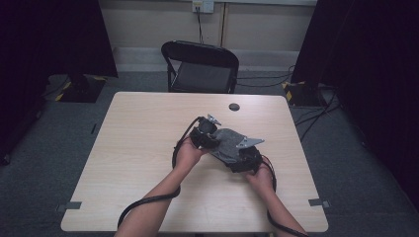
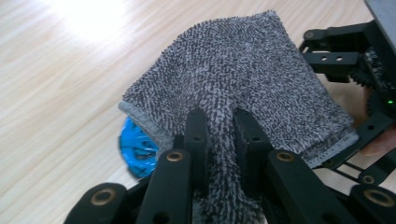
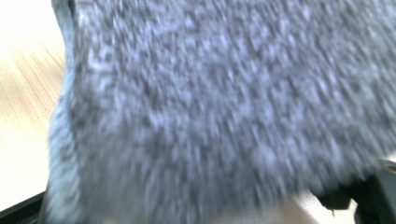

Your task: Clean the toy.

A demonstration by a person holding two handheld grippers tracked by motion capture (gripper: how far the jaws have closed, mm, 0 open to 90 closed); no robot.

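Observation:
A grey terry towel (image 1: 228, 140) hangs between my two grippers above the middle of the wooden table (image 1: 138, 148). My left gripper (image 2: 222, 116) is shut on a bunched fold of the towel (image 2: 233, 70), and it shows at the towel's left end (image 1: 205, 134) in the high view. My right gripper (image 1: 245, 159) is at the towel's right end. In the left gripper view its black fingers (image 2: 334, 58) stand wide apart, with the towel's hem between them. The towel (image 3: 224, 107) drapes close over the right gripper view and hides its jaws.
A blue ribbed disc (image 2: 137, 151) peeks out from under the towel's edge on the table. A small black round cap (image 1: 234, 106) sits near the far edge. A black folding chair (image 1: 200, 69) stands beyond the table. Cables trail from both grippers.

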